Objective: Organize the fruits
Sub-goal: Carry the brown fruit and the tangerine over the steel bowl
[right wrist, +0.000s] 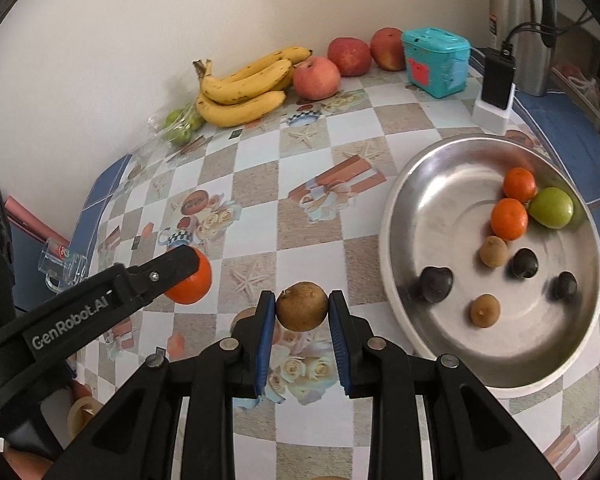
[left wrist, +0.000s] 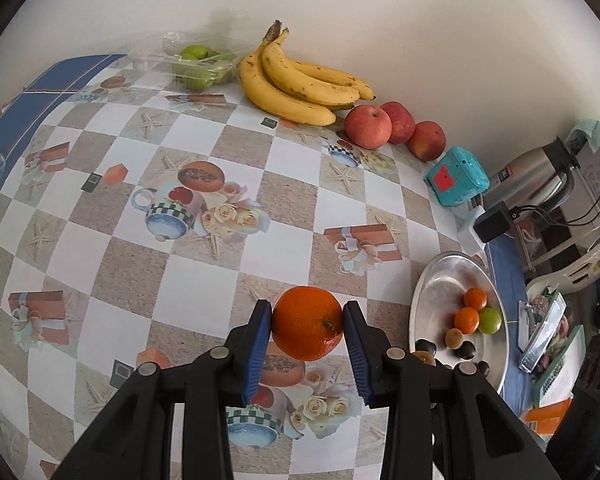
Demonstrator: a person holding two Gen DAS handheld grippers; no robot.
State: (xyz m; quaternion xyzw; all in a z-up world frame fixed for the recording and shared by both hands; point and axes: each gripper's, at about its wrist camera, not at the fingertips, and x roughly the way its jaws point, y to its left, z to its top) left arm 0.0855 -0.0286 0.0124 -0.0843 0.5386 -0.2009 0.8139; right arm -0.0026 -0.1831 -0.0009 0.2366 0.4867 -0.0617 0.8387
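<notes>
My left gripper (left wrist: 307, 330) is shut on an orange (left wrist: 307, 328) and holds it above the checkered tablecloth; it also shows in the right wrist view (right wrist: 190, 276), at the left. My right gripper (right wrist: 302, 307) is shut on a brown kiwi (right wrist: 302, 306), left of the steel bowl (right wrist: 420, 184). The bowl (left wrist: 436, 280) holds two small oranges (right wrist: 509, 218), a green fruit (right wrist: 551, 207), two kiwis (right wrist: 485, 310) and three dark plums (right wrist: 436, 284). Bananas (left wrist: 296, 80), three apples (left wrist: 367, 126) and a clear tray of green fruits (left wrist: 198, 62) lie along the wall.
A teal box (right wrist: 436, 62) stands by the apples. A black device in a white stand (right wrist: 497, 86) and a steel thermos (right wrist: 518, 24) stand at the back right. A clear glass mug (right wrist: 62, 266) lies at the table's left edge.
</notes>
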